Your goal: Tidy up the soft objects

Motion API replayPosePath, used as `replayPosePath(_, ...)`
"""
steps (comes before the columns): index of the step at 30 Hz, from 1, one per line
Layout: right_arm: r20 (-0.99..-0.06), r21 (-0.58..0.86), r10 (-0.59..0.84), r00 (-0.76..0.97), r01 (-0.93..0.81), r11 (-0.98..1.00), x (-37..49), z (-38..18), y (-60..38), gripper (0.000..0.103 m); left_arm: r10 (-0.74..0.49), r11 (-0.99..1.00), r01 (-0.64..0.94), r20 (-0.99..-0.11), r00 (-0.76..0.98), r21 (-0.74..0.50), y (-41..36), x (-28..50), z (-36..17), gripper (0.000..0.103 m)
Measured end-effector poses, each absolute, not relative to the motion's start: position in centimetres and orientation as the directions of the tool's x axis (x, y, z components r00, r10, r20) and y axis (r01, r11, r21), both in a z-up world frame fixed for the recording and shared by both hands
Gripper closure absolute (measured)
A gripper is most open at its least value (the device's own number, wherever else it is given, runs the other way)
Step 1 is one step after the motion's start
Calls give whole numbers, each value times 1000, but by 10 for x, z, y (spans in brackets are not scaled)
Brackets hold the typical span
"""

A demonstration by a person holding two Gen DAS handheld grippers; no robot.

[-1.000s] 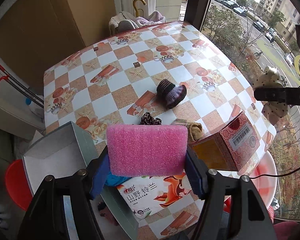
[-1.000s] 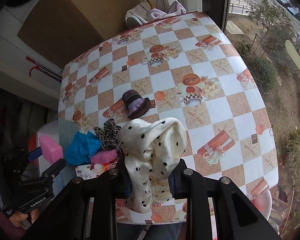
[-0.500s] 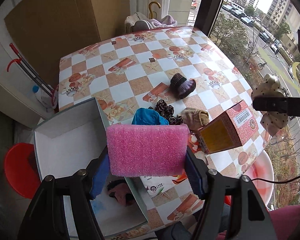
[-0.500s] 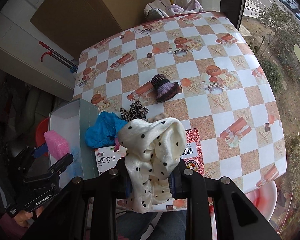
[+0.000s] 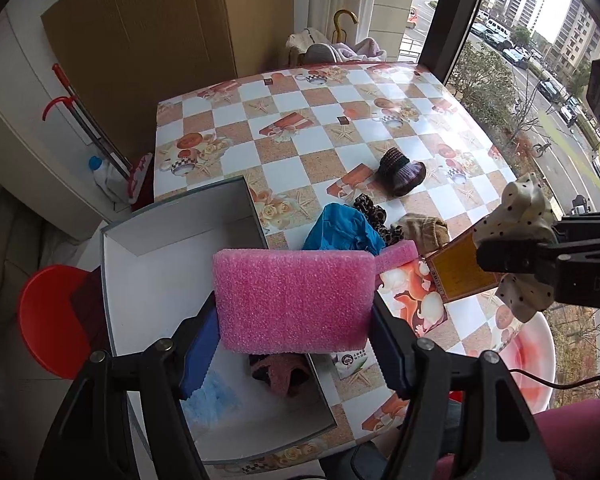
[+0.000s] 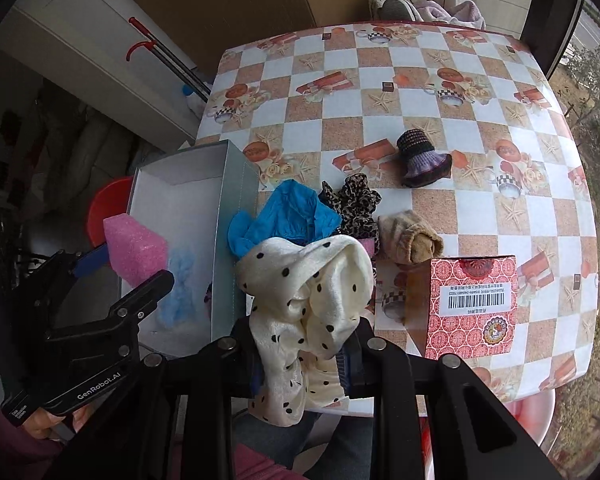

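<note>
My left gripper (image 5: 294, 344) is shut on a pink foam block (image 5: 294, 300) and holds it above the open white box (image 5: 148, 264); the block also shows in the right wrist view (image 6: 134, 250). My right gripper (image 6: 306, 356) is shut on a cream polka-dot cloth (image 6: 308, 300), held above the table's near edge; the cloth shows in the left wrist view (image 5: 520, 216). On the table lie a blue cloth (image 6: 284, 216), a leopard scrunchie (image 6: 354, 204), a beige sock (image 6: 408, 236) and a purple knit piece (image 6: 422, 158). The box holds a light blue item (image 6: 178, 288) and a dark reddish item (image 5: 280, 372).
A red patterned carton (image 6: 474, 304) stands on the table near the front right. A second pink foam piece (image 5: 398, 254) lies by the blue cloth. A red stool (image 5: 50, 316) is left of the box. A red-handled mop (image 5: 92, 128) leans at the far left.
Both grippers have pulled back and to the left. The pink block now hangs over the white box. The polka-dot cloth stays gripped.
</note>
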State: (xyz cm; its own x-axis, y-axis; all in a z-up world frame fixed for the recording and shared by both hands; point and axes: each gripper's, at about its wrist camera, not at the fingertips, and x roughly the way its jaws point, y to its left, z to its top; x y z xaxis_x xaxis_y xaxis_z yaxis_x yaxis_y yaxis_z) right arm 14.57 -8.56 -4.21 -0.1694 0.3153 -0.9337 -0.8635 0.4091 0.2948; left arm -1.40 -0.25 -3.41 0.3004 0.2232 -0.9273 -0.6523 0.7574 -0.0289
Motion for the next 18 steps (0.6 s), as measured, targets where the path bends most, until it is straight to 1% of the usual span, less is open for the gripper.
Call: replayPosePath(18, -942, 279, 287, -176, -884, 374, 125, -47, -80, 74, 220, 734, -678, -929, 296, -42, 0, -31, -36, 30)
